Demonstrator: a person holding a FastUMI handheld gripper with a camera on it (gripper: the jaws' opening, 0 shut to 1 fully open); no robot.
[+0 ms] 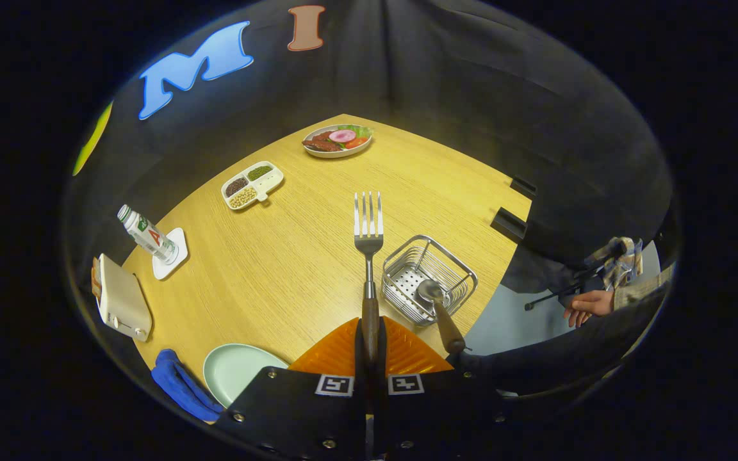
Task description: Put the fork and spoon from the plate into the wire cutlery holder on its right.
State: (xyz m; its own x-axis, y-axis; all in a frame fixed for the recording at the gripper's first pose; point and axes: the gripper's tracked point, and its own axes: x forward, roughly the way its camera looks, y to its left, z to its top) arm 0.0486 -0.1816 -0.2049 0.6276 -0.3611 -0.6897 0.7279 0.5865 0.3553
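Right now, from biggest thing to smallest:
Table (292,256): bare wood top, carrying everything below
Plate (234,368): pale and round, lying just left of the fingers, nothing on the part that shows
Holder (428,277): wire basket, standing just ahead and to the right of the fingers, on the table
Gripper (369,339): clenched on the fork's wooden handle, both fingers pressing it
Fork (368,246): held up above the table, tines pointing away, left of the holder
Spoon (439,307): already in the holder, bowl down inside, handle leaning out over the near rim
Handling (a guess): fork looks light and stiff; smooth metal neck could slip, so the wooden handle is the better hold
Left to do: swing the fork right, over the holder, and lower it in beside the spoon
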